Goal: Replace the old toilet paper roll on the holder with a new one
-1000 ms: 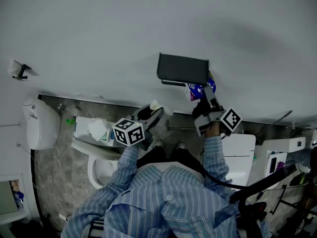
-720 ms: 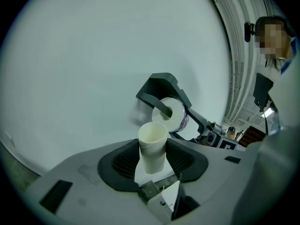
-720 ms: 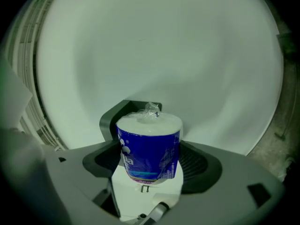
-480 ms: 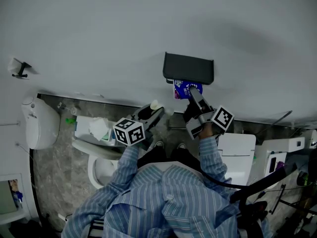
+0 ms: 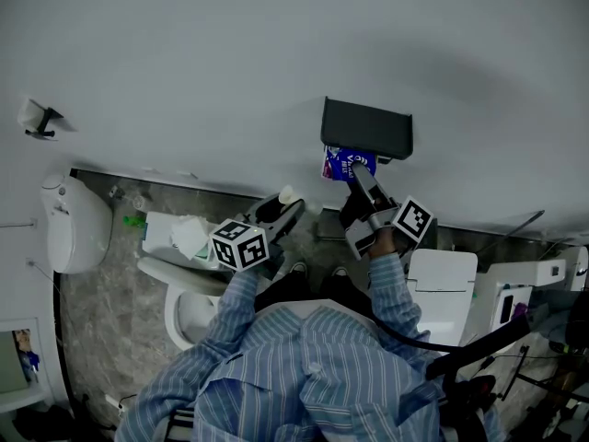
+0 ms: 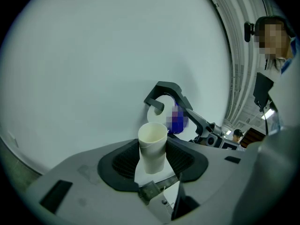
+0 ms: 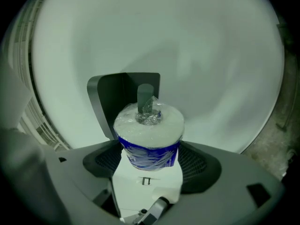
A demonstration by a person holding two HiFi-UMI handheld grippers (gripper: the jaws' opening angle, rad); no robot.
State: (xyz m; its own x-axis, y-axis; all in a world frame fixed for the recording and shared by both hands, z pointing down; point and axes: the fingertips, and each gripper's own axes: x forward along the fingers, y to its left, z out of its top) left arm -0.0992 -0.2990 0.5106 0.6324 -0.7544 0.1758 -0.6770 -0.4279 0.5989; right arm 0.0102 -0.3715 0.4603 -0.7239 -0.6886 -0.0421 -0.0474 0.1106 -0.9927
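Right gripper view puts the new roll (image 7: 149, 137), in its blue and clear plastic wrapper, clenched between the jaws of the right hand-held gripper (image 7: 150, 162). The roll's far end is up against the dark holder (image 7: 110, 104) on the wall. The holder's peg (image 7: 145, 93) lines up with the roll's core, at 12 o'clock of the roll. Crumpled plastic covers the hole, so I cannot tell whether the peg has gone in at all.

Left gripper view shows the left hand-held gripper (image 6: 152, 165) grasping a bare cardboard tube (image 6: 152, 146). The tube stands upright between the pads, well apart from the holder, which sits at 12 o'clock beyond it. In the head view that hand-held gripper hangs at about 8 o'clock of the holder, near the toilet (image 5: 184, 313).

Judged from this, the first half is done: the old roll is off, and only its tube is left, in the left hand-held gripper. The second half is close to its end: the new roll is at the holder but not let go. Most likely left to do are pushing it fully onto the peg, releasing it, and getting rid of the tube. The wrapper may have to come off too
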